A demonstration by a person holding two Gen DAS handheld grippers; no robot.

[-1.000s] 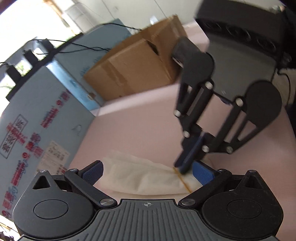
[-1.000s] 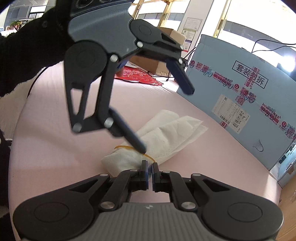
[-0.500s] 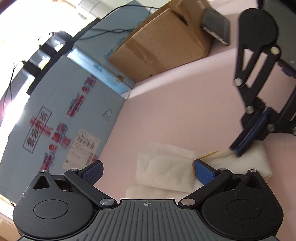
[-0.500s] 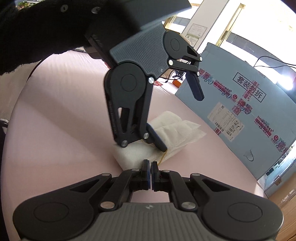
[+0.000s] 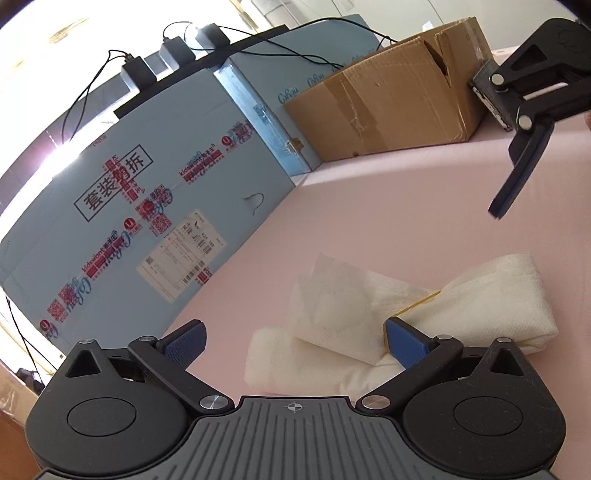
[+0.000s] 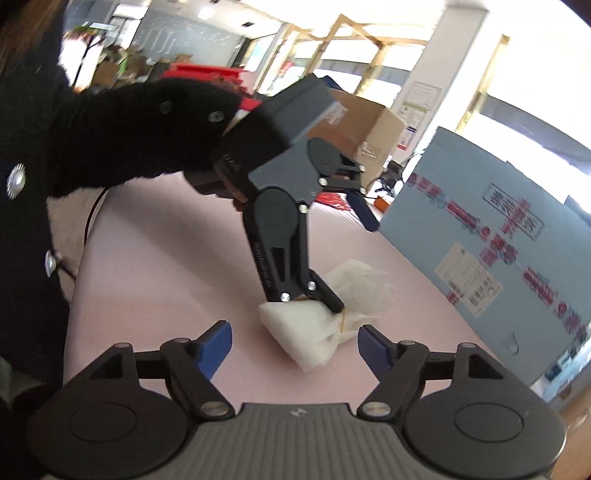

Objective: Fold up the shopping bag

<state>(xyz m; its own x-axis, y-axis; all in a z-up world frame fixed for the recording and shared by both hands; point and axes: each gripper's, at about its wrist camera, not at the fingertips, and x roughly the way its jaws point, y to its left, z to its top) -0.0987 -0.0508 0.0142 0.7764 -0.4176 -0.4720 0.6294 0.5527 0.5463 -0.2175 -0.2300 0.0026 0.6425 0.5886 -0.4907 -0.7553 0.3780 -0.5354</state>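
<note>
Right wrist view: folded white shopping bag (image 6: 314, 328), bound by a yellow rubber band (image 5: 417, 303), lies mid-counter (image 6: 155, 266), long axis crosswise, just ahead of the right tool (image 6: 293, 339), jaws opening, empty. Left tool (image 5: 293, 341), wide open, rests one fingertip (image 6: 330, 298) on it.

A workshop or warehouse-like work hall is suggested. A pink-covered bench (image 5: 369, 206) is hemmed by a large blue shipping carton (image 5: 122, 221) with labels and barcodes and a taped brown cardboard box (image 5: 388, 107). Beyond, timber framing (image 6: 354, 33), stacked red crates (image 6: 207, 72) and cluttered shelving are seen under bright windows.
</note>
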